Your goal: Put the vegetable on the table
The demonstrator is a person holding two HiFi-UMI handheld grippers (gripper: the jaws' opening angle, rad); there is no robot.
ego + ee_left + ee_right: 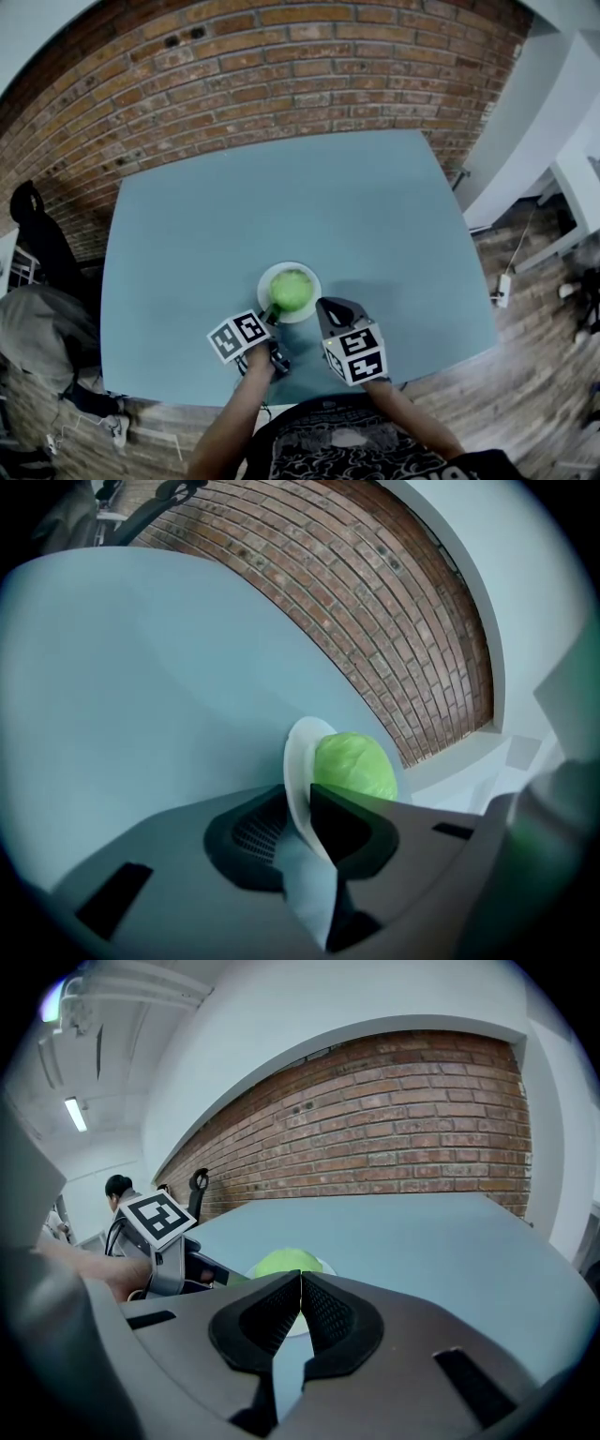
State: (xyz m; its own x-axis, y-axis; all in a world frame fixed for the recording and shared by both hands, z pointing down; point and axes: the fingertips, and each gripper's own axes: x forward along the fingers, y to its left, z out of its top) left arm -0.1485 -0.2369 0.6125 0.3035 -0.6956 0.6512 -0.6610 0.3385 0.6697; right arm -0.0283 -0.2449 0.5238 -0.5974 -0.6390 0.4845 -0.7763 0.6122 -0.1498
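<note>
A round green cabbage [292, 289] sits on a small white plate [309, 307] near the front edge of the blue-grey table [281, 197]. My left gripper [271, 313] is shut on the plate's near-left rim. In the left gripper view the plate [298, 752] stands between the jaws of the left gripper [305, 810], with the cabbage [354, 766] just beyond. My right gripper [326, 306] hovers at the plate's right side, shut with nothing in it. The right gripper [300, 1283] points at the cabbage [284, 1262] and plate [324, 1265]; the left gripper's marker cube [156, 1219] shows beside them.
A brick wall [281, 75] runs behind the table. A dark bag [42, 239] and clutter stand at the left. White furniture [562, 141] and a power strip [503, 289] on the wooden floor lie to the right. A person [117, 1188] stands far off.
</note>
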